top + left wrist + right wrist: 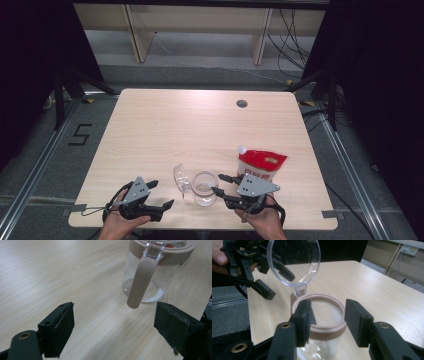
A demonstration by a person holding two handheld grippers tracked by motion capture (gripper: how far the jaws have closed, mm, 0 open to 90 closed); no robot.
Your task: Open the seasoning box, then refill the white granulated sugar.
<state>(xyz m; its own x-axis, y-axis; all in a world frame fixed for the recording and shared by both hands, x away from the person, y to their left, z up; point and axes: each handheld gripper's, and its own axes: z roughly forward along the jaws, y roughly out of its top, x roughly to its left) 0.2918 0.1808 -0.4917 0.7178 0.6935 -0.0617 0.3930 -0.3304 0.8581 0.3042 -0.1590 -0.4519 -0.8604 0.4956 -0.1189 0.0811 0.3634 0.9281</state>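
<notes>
Right gripper view: jar (322, 322) base cut off below fingers (303, 320).

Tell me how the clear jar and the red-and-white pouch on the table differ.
The jar is see-through with a pinkish-beige rim; the pouch is opaque, red on top and white below. The jar stands upright with its hinged clear lid flipped open; the pouch leans back with its white cap on. The jar sits between the two grippers; the pouch lies beyond the right gripper. Both rest on the wooden table.

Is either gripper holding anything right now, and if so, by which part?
Nothing is held. The left gripper is open short of the jar; the right gripper is open at its rim, pads clear.
</notes>
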